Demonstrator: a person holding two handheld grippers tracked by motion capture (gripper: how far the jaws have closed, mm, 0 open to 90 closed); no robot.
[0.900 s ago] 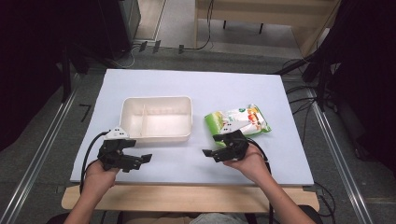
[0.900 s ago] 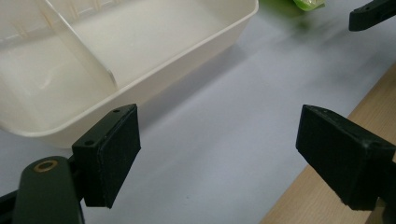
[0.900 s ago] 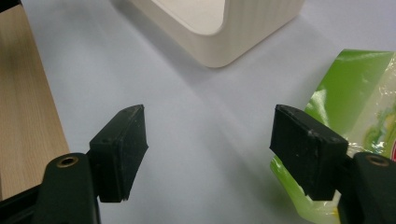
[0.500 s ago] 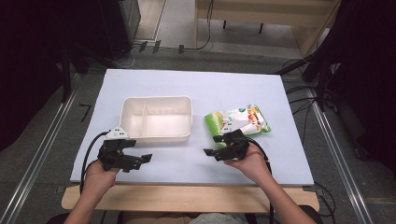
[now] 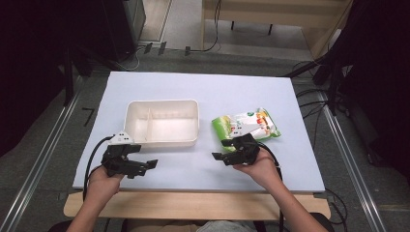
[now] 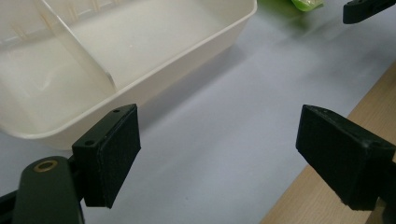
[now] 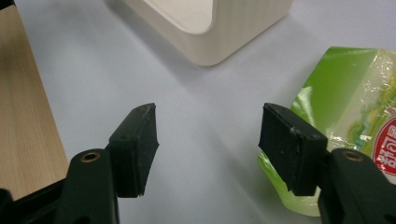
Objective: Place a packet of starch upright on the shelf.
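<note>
Snack pouch (image 5: 247, 124): green and white, lies flat on the pale blue table mat (image 5: 203, 87), to the right of the white tray (image 5: 162, 123) and apart from it. In the high view its long axis runs left to right across the mat, with a slight tilt; the green end points toward the tray and the printed end points toward the mat's right edge.

Right gripper (image 5: 223, 149): held low over the mat at the pouch's near left corner. Jaws stand wide apart with nothing between them. In the right gripper view the right-hand jaw sits over the green corner of the pouch; contact cannot be confirmed. The other jaw is over bare mat.

Left gripper (image 5: 146, 165): held over the mat just in front of the tray's near left corner. Jaws stand wide apart and grip nothing. In the left gripper view one jaw is close to the tray's outer wall without touching it.

Tray: divided into two compartments by one partition.
</note>
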